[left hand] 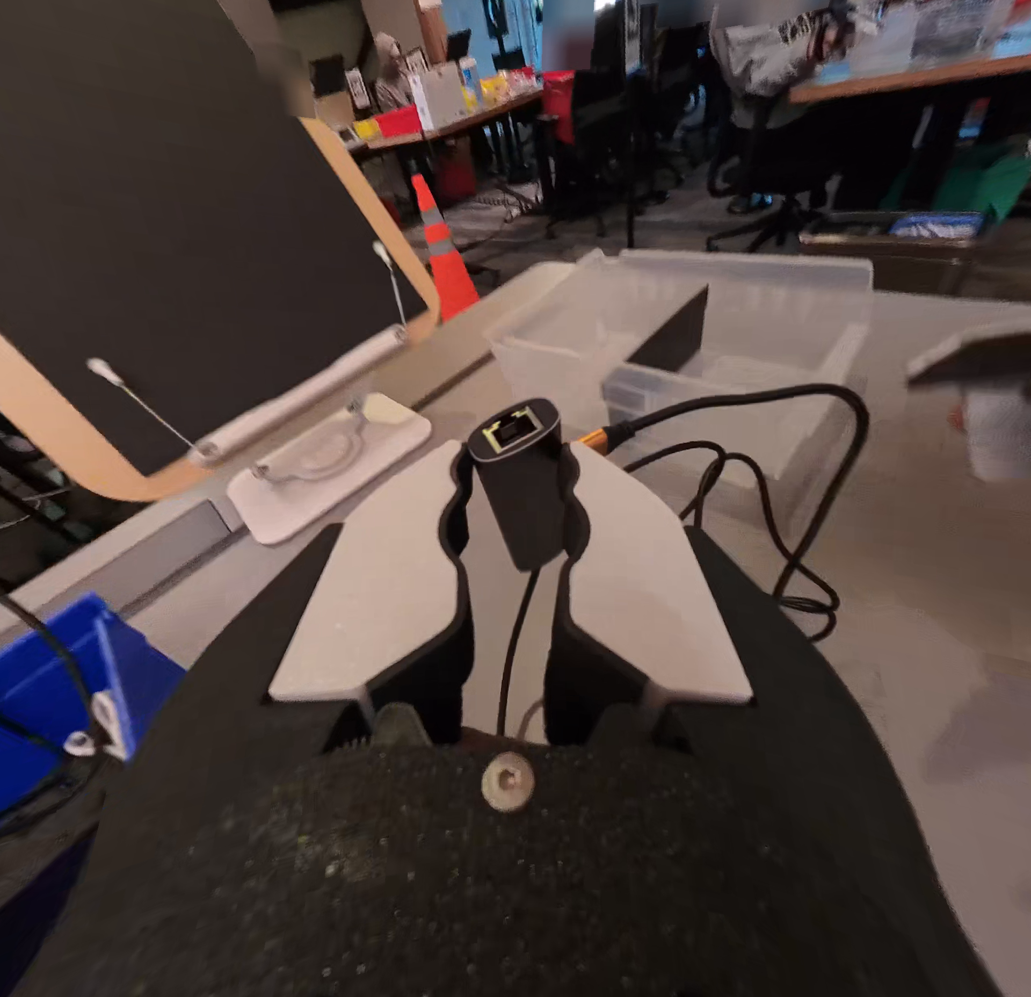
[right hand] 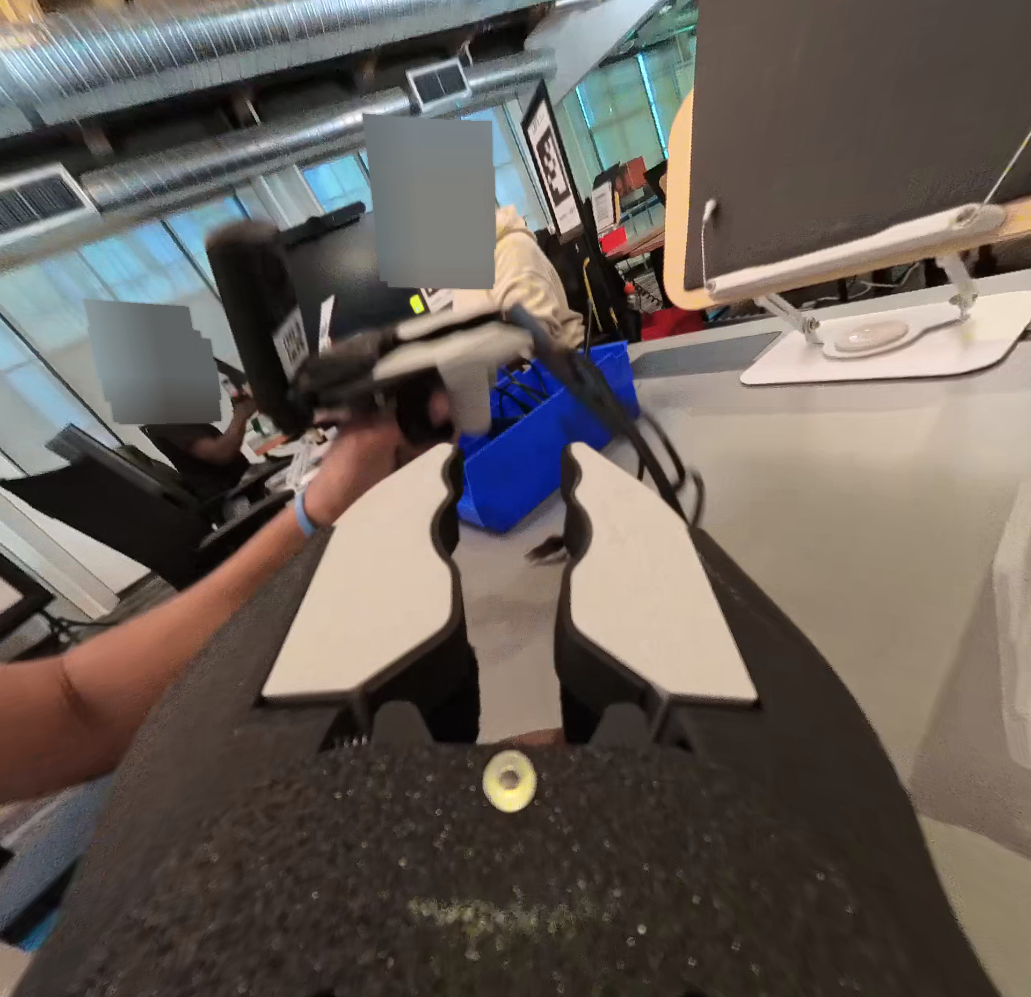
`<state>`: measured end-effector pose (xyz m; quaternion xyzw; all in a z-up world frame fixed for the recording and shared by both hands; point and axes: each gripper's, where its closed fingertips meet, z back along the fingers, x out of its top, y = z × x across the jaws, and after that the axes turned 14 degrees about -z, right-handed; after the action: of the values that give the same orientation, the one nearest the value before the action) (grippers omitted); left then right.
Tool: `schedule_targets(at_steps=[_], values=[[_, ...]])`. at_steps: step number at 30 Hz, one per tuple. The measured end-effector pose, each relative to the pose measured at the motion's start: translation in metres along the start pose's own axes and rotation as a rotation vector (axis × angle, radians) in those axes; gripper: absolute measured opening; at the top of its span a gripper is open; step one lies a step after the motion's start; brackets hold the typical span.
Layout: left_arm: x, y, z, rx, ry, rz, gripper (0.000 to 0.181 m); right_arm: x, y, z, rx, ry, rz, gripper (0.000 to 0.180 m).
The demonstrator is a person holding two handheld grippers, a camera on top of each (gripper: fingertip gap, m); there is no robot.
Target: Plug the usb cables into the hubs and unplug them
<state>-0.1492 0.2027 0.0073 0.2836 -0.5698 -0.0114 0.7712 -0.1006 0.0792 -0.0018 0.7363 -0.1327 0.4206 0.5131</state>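
A blue bin [left hand: 61,685] sits at the table's left edge, with a dark board on a white stand [left hand: 329,468] behind it. At centre, the left gripper [left hand: 516,501] is clamped on a dark grey hub [left hand: 521,484], lifted clear of the grey table [left hand: 920,579]; a thin black lead hangs from its near end. An orange-collared cable plug [left hand: 600,437] shows just beside the hub's right side, before a clear tub [left hand: 725,323]. The right gripper [right hand: 510,501] is parted and empty.

Matt dark metal hub [left hand: 516,482]; translucent plastic bin [left hand: 558,345]; smooth grey table [left hand: 920,607].
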Motion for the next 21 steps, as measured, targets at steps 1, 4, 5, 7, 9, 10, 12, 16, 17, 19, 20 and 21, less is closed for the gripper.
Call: schedule_targets(at_steps=[1,4,5,7,9,10,12,16,17,19,20,21], values=[[-0.007,-0.01,0.0,-0.013,0.016,-0.006,0.028,0.004,0.001,-0.005,-0.014,0.012,-0.015,0.031],[-0.026,-0.031,0.002,-0.06,0.047,0.007,0.019,0.01,-0.007,-0.024,-0.074,0.1,-0.017,0.034],[-0.032,-0.034,0.002,-0.068,0.057,0.019,0.018,0.013,-0.016,-0.031,-0.114,0.126,0.018,0.035],[-0.049,-0.041,0.0,-0.106,0.096,0.039,0.017,0.006,-0.04,-0.045,-0.185,0.247,0.138,0.037],[-0.061,-0.043,-0.002,-0.12,0.12,0.043,0.017,-0.008,-0.073,-0.056,-0.269,0.373,0.205,0.037],[-0.064,-0.045,-0.003,-0.132,0.119,0.053,0.017,-0.016,-0.082,-0.059,-0.278,0.411,0.186,0.036],[-0.066,-0.048,-0.003,-0.157,0.107,0.06,0.016,-0.038,-0.082,-0.063,-0.213,0.47,0.087,0.036],[-0.057,-0.056,0.006,-0.252,0.025,0.034,0.016,-0.047,-0.058,-0.068,-0.046,0.401,0.254,0.04],[-0.056,-0.059,0.01,-0.289,0.004,0.034,0.016,-0.048,-0.054,-0.065,-0.024,0.407,0.354,0.039],[-0.055,-0.06,0.016,-0.345,-0.026,0.044,0.016,-0.049,-0.059,-0.06,-0.056,0.469,0.509,0.039],[-0.052,-0.062,0.021,-0.38,-0.055,0.057,0.016,-0.052,-0.062,-0.059,-0.049,0.506,0.532,0.041],[-0.049,-0.062,0.024,-0.404,-0.077,0.073,0.015,-0.056,-0.064,-0.058,-0.038,0.55,0.522,0.042]])
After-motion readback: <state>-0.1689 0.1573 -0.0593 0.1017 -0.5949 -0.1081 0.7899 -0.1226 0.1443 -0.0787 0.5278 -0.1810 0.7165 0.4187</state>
